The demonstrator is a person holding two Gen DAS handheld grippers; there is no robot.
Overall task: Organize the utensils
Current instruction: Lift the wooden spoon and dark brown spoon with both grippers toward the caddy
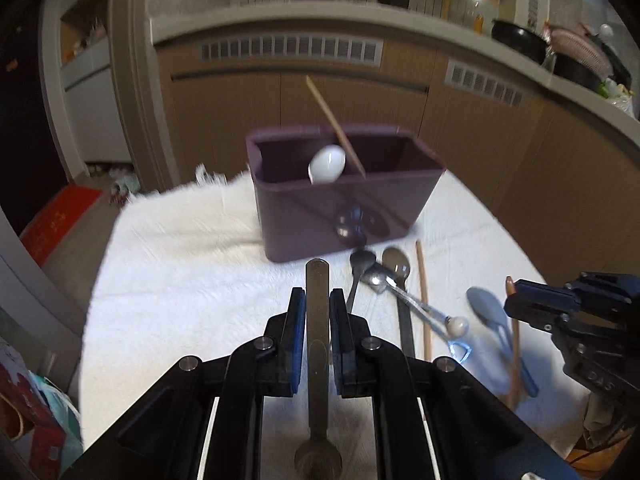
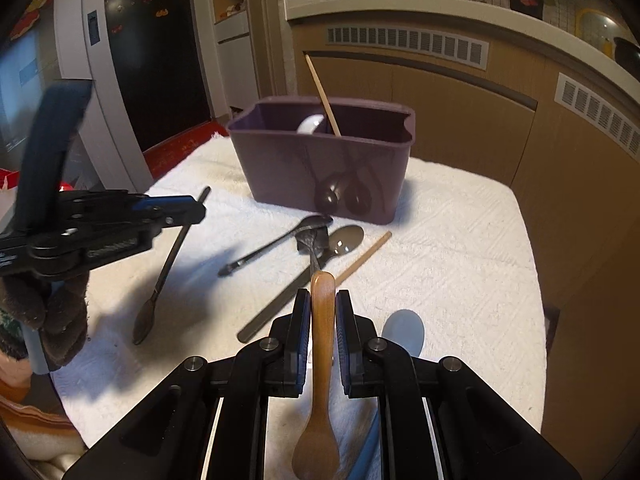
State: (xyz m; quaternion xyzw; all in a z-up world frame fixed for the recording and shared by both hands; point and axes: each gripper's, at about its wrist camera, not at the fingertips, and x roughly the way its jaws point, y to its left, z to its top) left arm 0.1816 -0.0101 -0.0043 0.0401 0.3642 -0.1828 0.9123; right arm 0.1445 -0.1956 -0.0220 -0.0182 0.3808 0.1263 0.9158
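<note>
We've got L gripper (image 1: 317, 312) clamped on a metal spoon (image 1: 317, 340), R gripper (image 2: 323, 312) clamped on a wooden spoon (image 2: 322, 360), w/ purple bin (image 1: 344, 204) ahead.

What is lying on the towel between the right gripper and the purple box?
In the right wrist view, between the right gripper and the purple box lie several metal spoons and one chopstick.

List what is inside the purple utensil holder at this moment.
The purple utensil holder holds a white spoon and one wooden chopstick leaning against its centre divider. The right compartment looks empty near the top; the walls hide both compartment bottoms.
</note>
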